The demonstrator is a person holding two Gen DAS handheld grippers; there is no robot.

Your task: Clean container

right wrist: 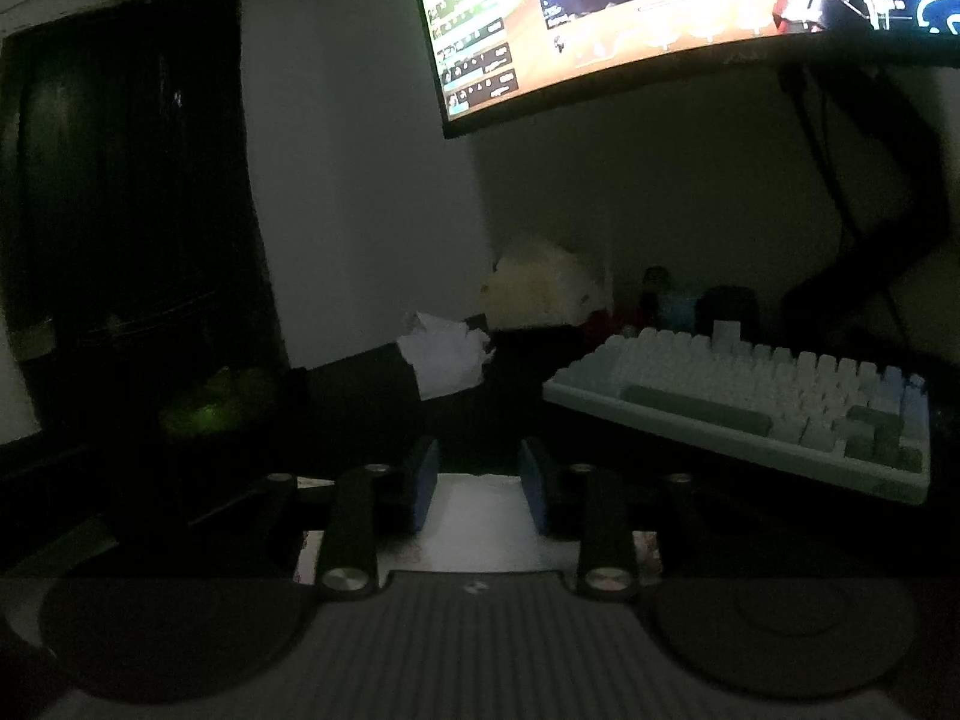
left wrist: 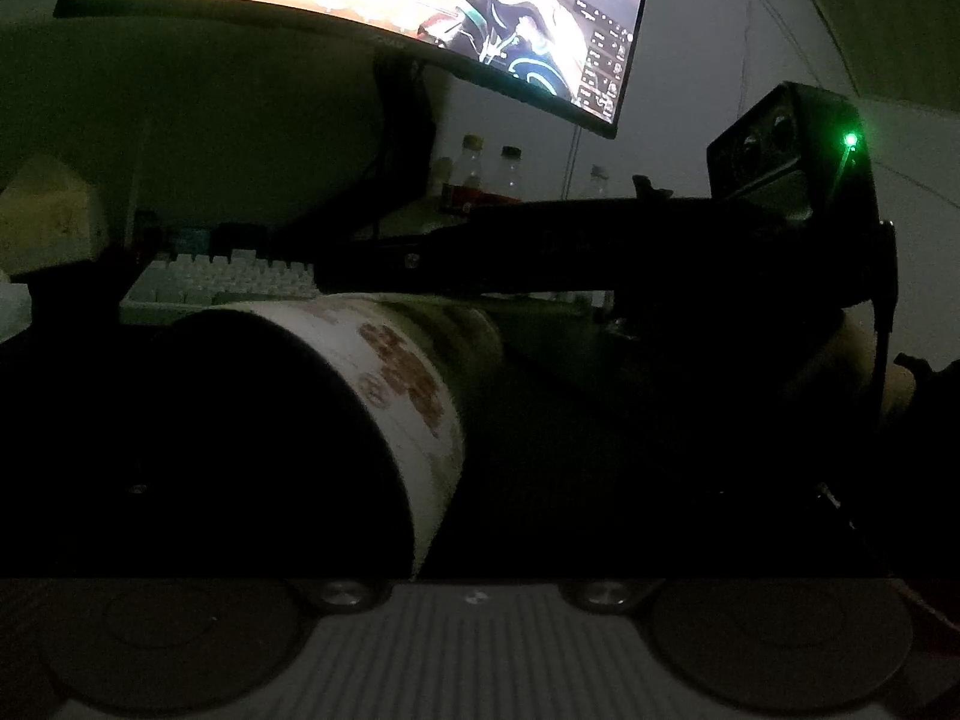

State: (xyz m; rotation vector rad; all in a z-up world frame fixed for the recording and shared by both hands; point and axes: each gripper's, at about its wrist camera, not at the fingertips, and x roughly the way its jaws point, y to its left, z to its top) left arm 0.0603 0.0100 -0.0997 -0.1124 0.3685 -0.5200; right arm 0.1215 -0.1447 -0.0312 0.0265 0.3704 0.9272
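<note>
In the left wrist view, a white container (left wrist: 414, 396) with red print lies on its side close to the camera, its dark end facing me. My left gripper (left wrist: 432, 468) appears shut on it, though its fingers are lost in the dark. My right gripper (left wrist: 324, 279) reaches across just above the container from the right, a green light glowing on its body. In the right wrist view, the right gripper (right wrist: 477, 480) stands open. Its blue pads (right wrist: 423, 483) sit either side of the container's white wall (right wrist: 480, 528), which passes under them.
A white keyboard (right wrist: 750, 396) lies on the dark desk to the right, under a lit monitor (right wrist: 660, 18). Crumpled white paper (right wrist: 447, 360) and a pale box (right wrist: 540, 294) sit behind. Several bottles (left wrist: 480, 174) stand by the monitor stand. A dark cabinet (right wrist: 120, 210) is at the left.
</note>
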